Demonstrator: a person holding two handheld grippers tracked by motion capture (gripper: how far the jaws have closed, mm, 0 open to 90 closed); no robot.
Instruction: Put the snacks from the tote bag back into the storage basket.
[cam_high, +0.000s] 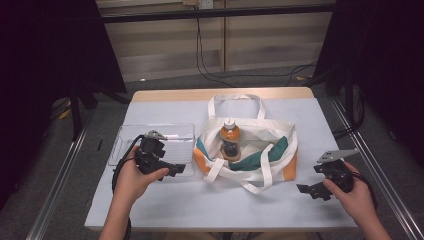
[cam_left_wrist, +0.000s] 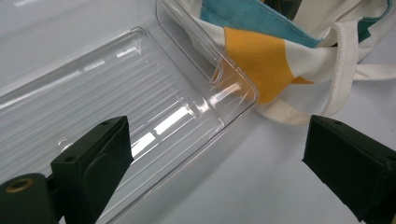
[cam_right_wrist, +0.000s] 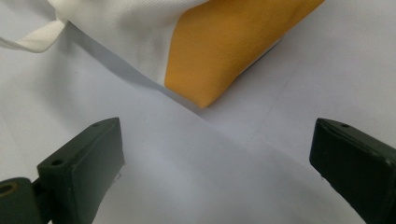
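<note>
A cloth bag (cam_high: 250, 155) in white, orange and teal lies open in the middle of the counter (cam_high: 200, 205), its two white handles spread, one toward the far edge and one looping toward the person. A bottle (cam_high: 229, 140) with a white cap and an orange-brown body stands upright inside the bag's mouth, toward its left half. Just left of the bag, touching its orange corner, sits a clear plastic tray (cam_high: 172, 134) with a ribbed floor. The left gripper (cam_high: 176, 170) is held over the tray's near right corner, pointing toward the bag; in the left gripper view its fingers (cam_left_wrist: 93, 158) stand wide apart and released, with nothing between them but the tray's corner (cam_left_wrist: 205, 107) and bare counter below, the bag's orange panel (cam_left_wrist: 261, 60) just beyond. The right gripper (cam_high: 307, 190) hovers to the right of the bag, near its orange corner but apart from it; in the right gripper view its fingers (cam_right_wrist: 81, 163) are likewise spread wide and hold nothing, with the bag's orange corner (cam_right_wrist: 224, 51) ahead of them above the pale counter.
</note>
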